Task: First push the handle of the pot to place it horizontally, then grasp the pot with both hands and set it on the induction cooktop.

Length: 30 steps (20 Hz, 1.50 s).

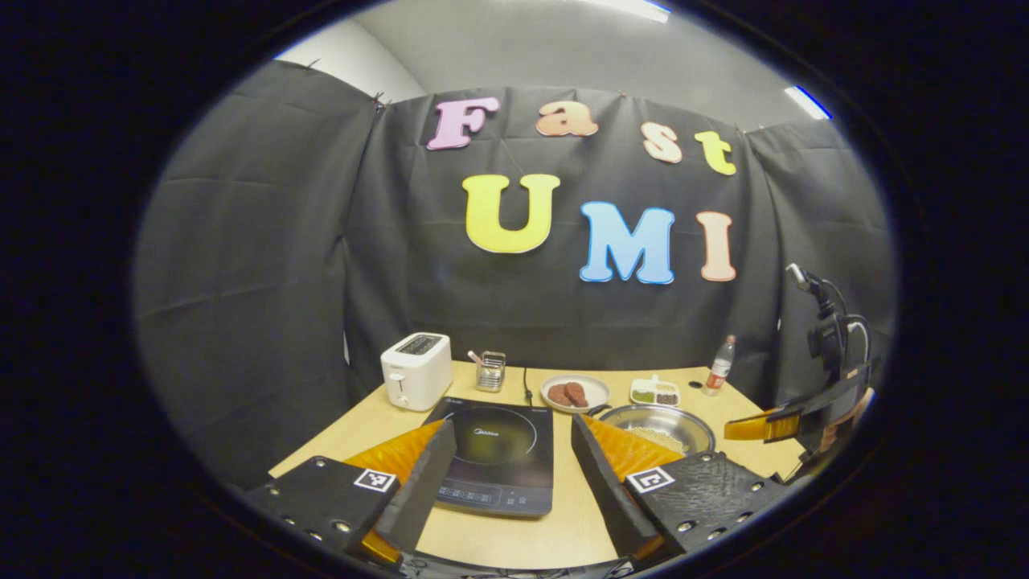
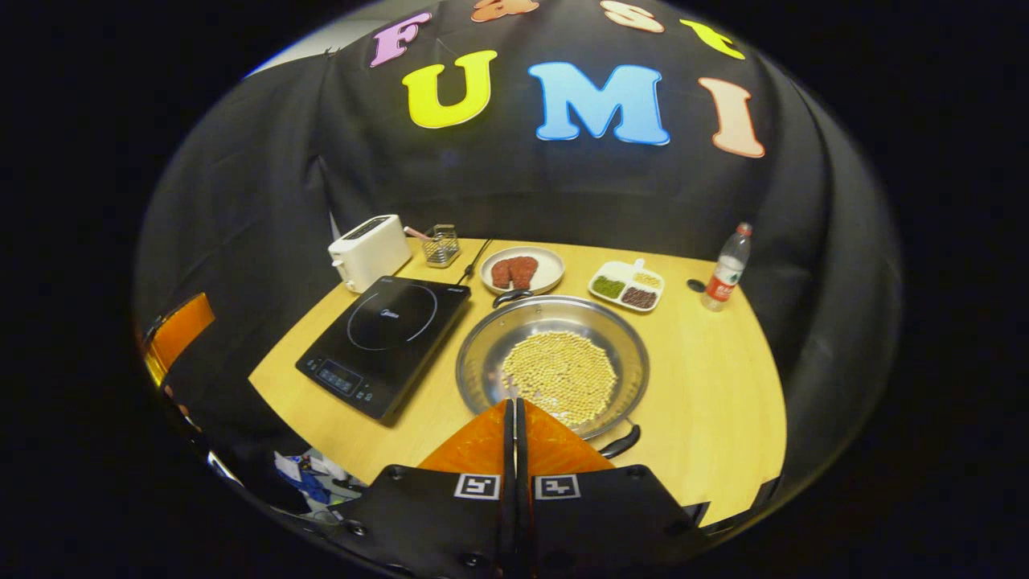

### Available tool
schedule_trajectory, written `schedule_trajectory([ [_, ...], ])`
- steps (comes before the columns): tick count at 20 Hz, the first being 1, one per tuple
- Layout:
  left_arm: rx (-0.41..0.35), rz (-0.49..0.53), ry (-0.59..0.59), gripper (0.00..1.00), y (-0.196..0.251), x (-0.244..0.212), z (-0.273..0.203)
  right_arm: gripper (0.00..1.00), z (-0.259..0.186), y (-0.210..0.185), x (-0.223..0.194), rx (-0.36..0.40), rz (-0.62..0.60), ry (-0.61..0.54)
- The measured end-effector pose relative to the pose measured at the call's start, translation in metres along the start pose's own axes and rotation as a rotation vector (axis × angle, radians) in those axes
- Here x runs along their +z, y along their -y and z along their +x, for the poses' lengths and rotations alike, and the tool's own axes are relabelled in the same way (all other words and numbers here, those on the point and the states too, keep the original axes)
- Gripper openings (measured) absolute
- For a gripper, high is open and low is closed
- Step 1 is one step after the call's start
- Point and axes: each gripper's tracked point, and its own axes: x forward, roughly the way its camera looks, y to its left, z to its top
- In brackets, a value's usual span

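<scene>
Left gripper (image 1: 514, 450) held level and low, fingers spread wide apart, nothing between them; right gripper (image 2: 514, 418) tilted downward from above, fingers pressed together, nothing clamped; right gripper also visible at far right of left gripper view

Silver pot (image 2: 482, 366) (yellow beans (image 2: 559, 375) inside), black cooktop (image 2: 386, 342), white toaster (image 2: 368, 251).

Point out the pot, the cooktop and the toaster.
pot (image 2: 482, 366): right gripper view, bare inner wall left of the beans.
cooktop (image 2: 391, 316): right gripper view, middle of the glass top.
toaster (image 1: 416, 371): left gripper view, front face.
</scene>
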Motion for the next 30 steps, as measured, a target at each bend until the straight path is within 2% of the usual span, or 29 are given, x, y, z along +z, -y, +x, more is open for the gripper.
schedule_trajectory([
  [4,0.054,-0.055,-0.033,0.86,0.012,-0.011,0.009,0.00,0.025,0.006,-0.022,0.063,-0.046,-0.114],
  [6,0.081,-0.048,-0.044,0.88,0.016,-0.013,0.012,0.02,0.038,0.007,-0.041,0.108,-0.047,-0.197],
  [7,0.098,-0.039,-0.036,0.86,0.016,-0.009,0.013,0.02,0.043,0.009,-0.048,0.117,-0.053,-0.221],
  [15,0.132,-0.003,-0.067,0.88,0.040,-0.014,0.018,0.02,0.069,0.043,-0.094,0.117,-0.095,-0.357],
  [17,0.131,0.008,-0.077,0.86,0.049,-0.014,0.018,0.02,0.076,0.048,-0.103,0.120,-0.102,-0.376],
  [18,0.132,0.017,-0.080,0.90,0.053,-0.014,0.019,0.02,0.080,0.051,-0.104,0.120,-0.103,-0.382],
  [21,0.131,0.032,-0.086,0.88,0.068,-0.015,0.024,0.01,0.085,0.058,-0.107,0.128,-0.095,-0.389],
  [23,0.130,0.007,-0.100,0.86,0.078,-0.016,0.027,0.02,0.089,0.063,-0.107,0.121,-0.099,-0.390],
  [30,0.139,-0.036,-0.111,0.88,0.097,-0.025,0.034,0.02,0.092,0.078,-0.104,0.122,-0.108,-0.373],
])
